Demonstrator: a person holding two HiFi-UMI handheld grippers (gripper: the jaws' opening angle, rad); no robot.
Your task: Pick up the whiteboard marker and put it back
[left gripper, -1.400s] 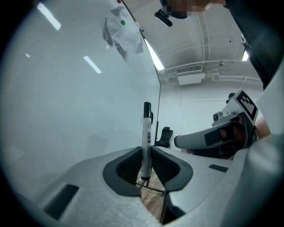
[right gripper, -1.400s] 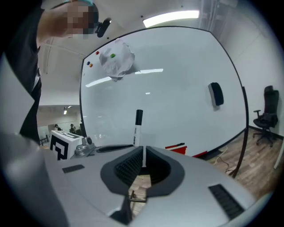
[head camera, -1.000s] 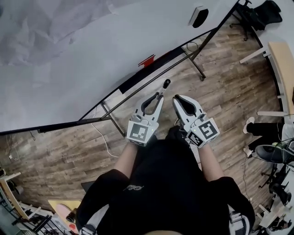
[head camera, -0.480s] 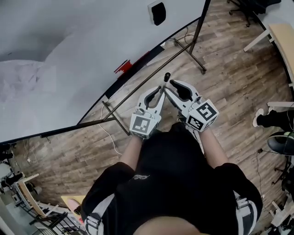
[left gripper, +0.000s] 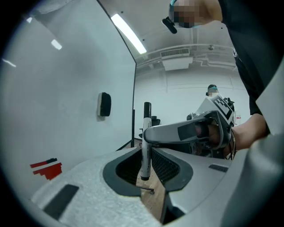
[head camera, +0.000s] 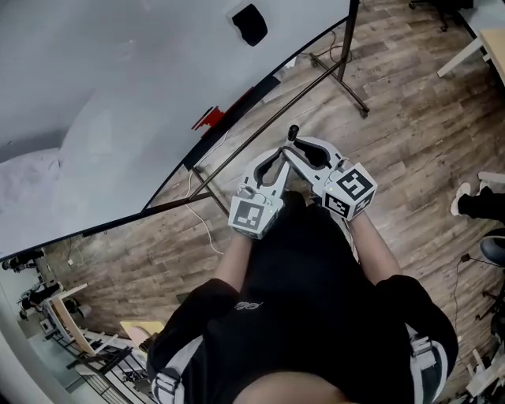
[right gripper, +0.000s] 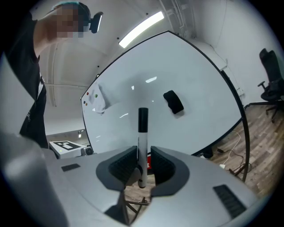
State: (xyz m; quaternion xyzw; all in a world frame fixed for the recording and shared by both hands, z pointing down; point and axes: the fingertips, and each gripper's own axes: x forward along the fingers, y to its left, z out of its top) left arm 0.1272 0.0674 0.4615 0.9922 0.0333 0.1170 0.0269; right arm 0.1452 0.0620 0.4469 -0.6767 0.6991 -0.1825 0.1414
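Whiteboard marker [head camera: 292, 132] stands upright with its black cap uppermost, in the air in front of the person's body, caught where the tips of both grippers meet. The left gripper [head camera: 279, 155] has its jaws drawn in narrow on the lower barrel, with the ribbed pads against it on either side. The right gripper [head camera: 297, 147] comes in across it from the other side; its jaws have just been closing with the marker between them, and in the right gripper view one pad lies against the barrel while the other is a sliver short of it. Just beyond the cap, in the head view, the slanting bar of the stand [head camera: 237, 162] passes. Past it the black lower edge of the whiteboard [head camera: 118, 102] runs on a diagonal from lower left to upper right. A black eraser [head camera: 250, 24] and a red mark [head camera: 207, 118] sit on the board, the red mark close to that edge. To the right of the grippers the wooden floor [head camera: 402, 110] lies open as far as the stand's upright and foot, and beyond them to the corner of a desk [head camera: 493, 43] at the frame's edge. A pale cable [head camera: 207, 229] trails on the floor below the board's edge, left of the left gripper.
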